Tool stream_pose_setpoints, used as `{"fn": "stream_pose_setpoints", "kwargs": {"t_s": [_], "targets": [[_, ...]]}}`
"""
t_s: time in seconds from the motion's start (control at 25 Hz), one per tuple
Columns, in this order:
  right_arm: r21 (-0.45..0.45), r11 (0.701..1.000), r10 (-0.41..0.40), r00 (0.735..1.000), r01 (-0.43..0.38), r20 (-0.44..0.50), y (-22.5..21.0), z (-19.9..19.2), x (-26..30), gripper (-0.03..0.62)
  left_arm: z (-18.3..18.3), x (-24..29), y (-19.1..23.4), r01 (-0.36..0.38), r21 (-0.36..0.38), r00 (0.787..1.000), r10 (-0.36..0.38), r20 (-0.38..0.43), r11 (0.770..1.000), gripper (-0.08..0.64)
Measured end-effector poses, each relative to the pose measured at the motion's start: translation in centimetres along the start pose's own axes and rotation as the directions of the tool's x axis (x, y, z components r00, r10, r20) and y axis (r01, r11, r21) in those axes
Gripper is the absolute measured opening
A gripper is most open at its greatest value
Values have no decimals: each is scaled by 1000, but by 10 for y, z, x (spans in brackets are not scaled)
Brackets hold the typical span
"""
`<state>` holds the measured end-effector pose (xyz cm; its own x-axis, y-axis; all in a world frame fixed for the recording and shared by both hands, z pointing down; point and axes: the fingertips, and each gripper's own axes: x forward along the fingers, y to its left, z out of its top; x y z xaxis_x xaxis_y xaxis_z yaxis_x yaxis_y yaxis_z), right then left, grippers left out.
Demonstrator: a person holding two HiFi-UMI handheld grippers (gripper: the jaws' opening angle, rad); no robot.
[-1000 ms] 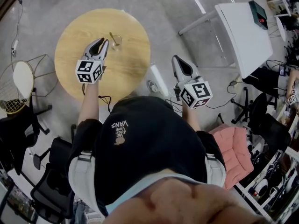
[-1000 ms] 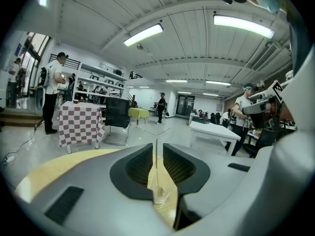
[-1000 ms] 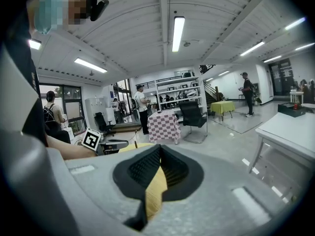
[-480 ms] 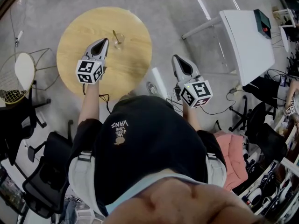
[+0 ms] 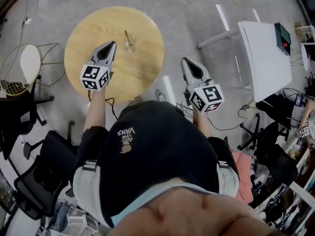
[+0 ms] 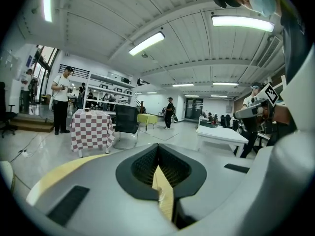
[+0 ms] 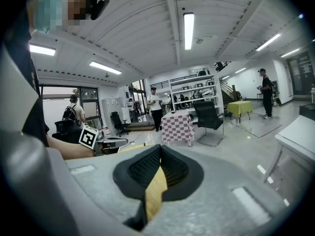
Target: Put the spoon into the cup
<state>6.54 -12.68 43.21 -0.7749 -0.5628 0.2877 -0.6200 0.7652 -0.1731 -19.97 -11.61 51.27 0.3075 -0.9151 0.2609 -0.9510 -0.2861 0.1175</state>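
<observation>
A clear glass cup stands on the far part of a round wooden table. A gold spoon rests in it, its handle leaning out to the upper left. My left gripper hovers over the table just left of the cup, shut and empty. Off the table's right edge, my right gripper hangs over the floor, also shut and empty. Both gripper views look out across the room with the jaws closed together; neither shows the cup or spoon.
A white table stands to the right. At the left are a wire chair with a white seat and black office chairs. Cables lie on the floor near the right gripper. People stand far off in the room.
The head view has swung, so the table and floor sit slightly further right and higher in the picture. Both grippers keep their places and stay shut.
</observation>
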Motion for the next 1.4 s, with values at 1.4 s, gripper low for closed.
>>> {"fn": "stream_pose_setpoints", "kwargs": {"t_s": [1.4], "targets": [[-45,960,275,961,-275,-9,44,9,52,-2,25,-95,-26,-207,-16,973,208,104,978,3]]}}
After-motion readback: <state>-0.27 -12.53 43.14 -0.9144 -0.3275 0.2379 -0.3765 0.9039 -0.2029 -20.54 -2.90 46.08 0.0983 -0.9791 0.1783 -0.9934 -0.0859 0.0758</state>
